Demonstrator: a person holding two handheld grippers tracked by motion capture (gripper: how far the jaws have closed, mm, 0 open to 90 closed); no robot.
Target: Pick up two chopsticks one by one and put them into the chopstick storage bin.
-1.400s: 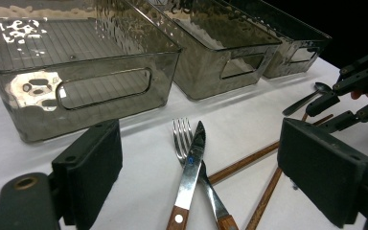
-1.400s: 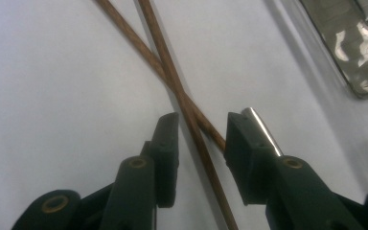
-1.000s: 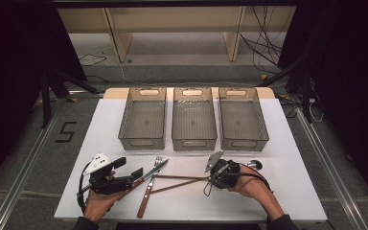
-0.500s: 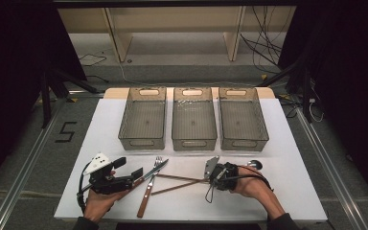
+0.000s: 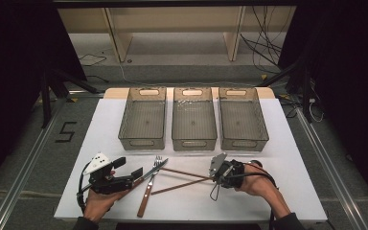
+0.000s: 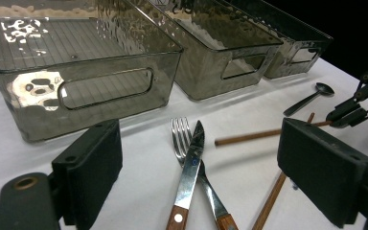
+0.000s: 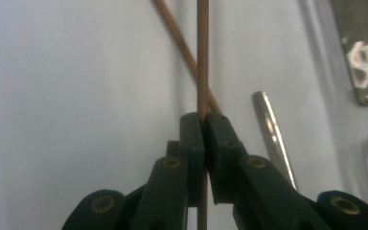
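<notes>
**Right jaws close on a chopstick**

Since a second ago my right gripper (image 5: 216,173) has slid a little leftward along the table's near edge, and its jaws have just been closing. In the right gripper view the two black pads now press together on one brown chopstick (image 7: 202,57), which runs straight up between them; the second chopstick (image 7: 184,48) crosses beneath it and lies free on the white table (image 5: 278,143). From the high view the pinched chopstick (image 5: 184,173) stretches left toward the fork (image 5: 156,163) and knife (image 5: 146,195), its far end not yet lifted as far as I can tell.

My left gripper (image 5: 129,175) has kept its place near the table's near-left corner, jaws spread wide with nothing between them; in its own view the fork (image 6: 179,132) and knife (image 6: 191,160) lie crossed just ahead of the pads. A spoon (image 6: 311,98) sits farther along toward the right, by my other hand.

I read this as the grasp now made: the next step is to raise the chopstick and carry it to one of the three clear bins (image 5: 143,120) along the far edge. The grip is near one end, so the stick may swing or drag its partner along.
</notes>
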